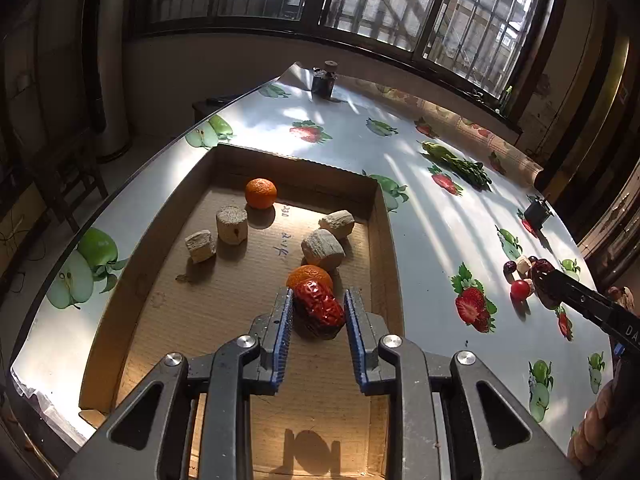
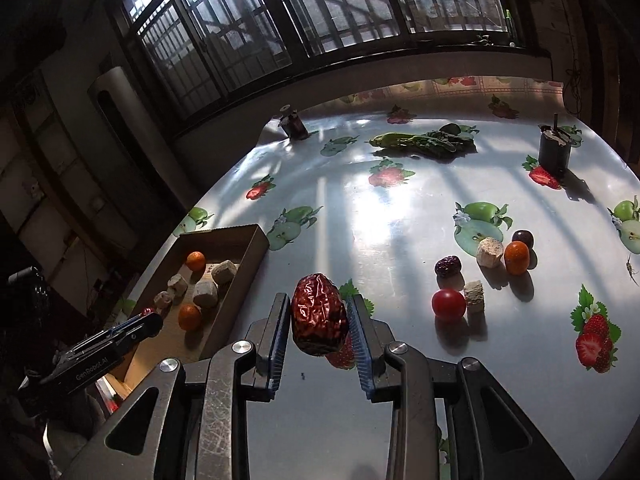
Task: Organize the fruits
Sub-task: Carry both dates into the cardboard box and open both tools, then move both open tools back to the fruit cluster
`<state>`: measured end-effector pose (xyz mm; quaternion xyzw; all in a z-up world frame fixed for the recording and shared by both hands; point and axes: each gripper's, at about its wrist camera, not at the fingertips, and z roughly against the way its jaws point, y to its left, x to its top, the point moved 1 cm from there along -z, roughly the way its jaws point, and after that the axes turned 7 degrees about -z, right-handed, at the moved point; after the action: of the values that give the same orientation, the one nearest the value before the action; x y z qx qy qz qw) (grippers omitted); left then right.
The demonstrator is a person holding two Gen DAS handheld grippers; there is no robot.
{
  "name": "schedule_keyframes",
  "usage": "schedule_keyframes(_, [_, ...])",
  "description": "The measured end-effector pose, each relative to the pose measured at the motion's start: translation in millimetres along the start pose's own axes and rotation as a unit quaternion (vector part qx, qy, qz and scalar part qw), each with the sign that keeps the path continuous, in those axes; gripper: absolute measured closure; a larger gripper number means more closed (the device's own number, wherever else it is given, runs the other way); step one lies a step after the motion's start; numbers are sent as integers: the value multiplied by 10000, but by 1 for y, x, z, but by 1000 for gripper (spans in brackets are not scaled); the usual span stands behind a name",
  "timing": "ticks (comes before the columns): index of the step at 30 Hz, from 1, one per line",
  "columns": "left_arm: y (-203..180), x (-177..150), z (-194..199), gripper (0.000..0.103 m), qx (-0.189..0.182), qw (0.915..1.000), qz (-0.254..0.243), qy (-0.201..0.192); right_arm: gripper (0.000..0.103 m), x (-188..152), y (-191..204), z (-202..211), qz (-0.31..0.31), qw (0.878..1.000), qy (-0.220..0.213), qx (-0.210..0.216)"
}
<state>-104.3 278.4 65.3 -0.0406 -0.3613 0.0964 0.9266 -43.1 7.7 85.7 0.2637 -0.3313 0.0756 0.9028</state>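
Note:
My left gripper (image 1: 318,300) is shut on a red date (image 1: 320,307) and holds it over the cardboard box (image 1: 140,256), above the box floor. The box holds two oranges (image 1: 261,193), one partly behind the date (image 1: 310,274), and several beige chunks (image 1: 323,249). My right gripper (image 2: 318,314) is shut on a second red date (image 2: 319,314) and holds it above the table, right of the box (image 2: 244,256). On the table to its right lie a cherry tomato (image 2: 448,303), a dark date (image 2: 448,266), an orange (image 2: 516,257), a plum (image 2: 522,238) and two beige chunks (image 2: 490,252).
The table (image 2: 400,208) has a glossy fruit-print cloth. Green vegetables (image 2: 424,142) lie at the back. A dark cylinder (image 2: 554,150) stands at the back right and a small dark jar (image 2: 295,123) at the back left. The table edge runs left of the box.

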Motion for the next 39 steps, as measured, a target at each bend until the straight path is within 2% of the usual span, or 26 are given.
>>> schedule_keyframes(4, [43, -5, -6, 78, 271, 9988, 362, 165, 71, -12, 54, -33, 395, 9982, 379, 260])
schedule_keyframes(8, [64, -10, -18, 78, 362, 9972, 531, 372, 71, -29, 99, -71, 768, 9928, 827, 410])
schedule_keyframes(16, [72, -9, -43, 78, 366, 9957, 498, 683, 70, -59, 137, -134, 1300, 9822, 1353, 70])
schedule_keyframes(26, [76, -6, -42, 77, 117, 9955, 720, 598, 70, -70, 151, -149, 1757, 9758, 1281, -223])
schedule_keyframes(30, [77, -2, -23, 60, 65, 9958, 843, 338, 62, -68, 153, -140, 1763, 9780, 1104, -177])
schedule_keyframes(34, [74, 3, 0, 57, 129, 9958, 903, 67, 61, -62, 153, -119, 1683, 9819, 869, -54])
schedule_keyframes(36, [67, 6, 13, 53, 184, 9963, 832, -98, 61, -58, 149, -103, 1591, 9848, 700, -7])
schedule_keyframes(39, [47, 8, 32, 39, 405, 9967, 580, -385, 60, -52, 134, -78, 1257, 9909, 480, -32])
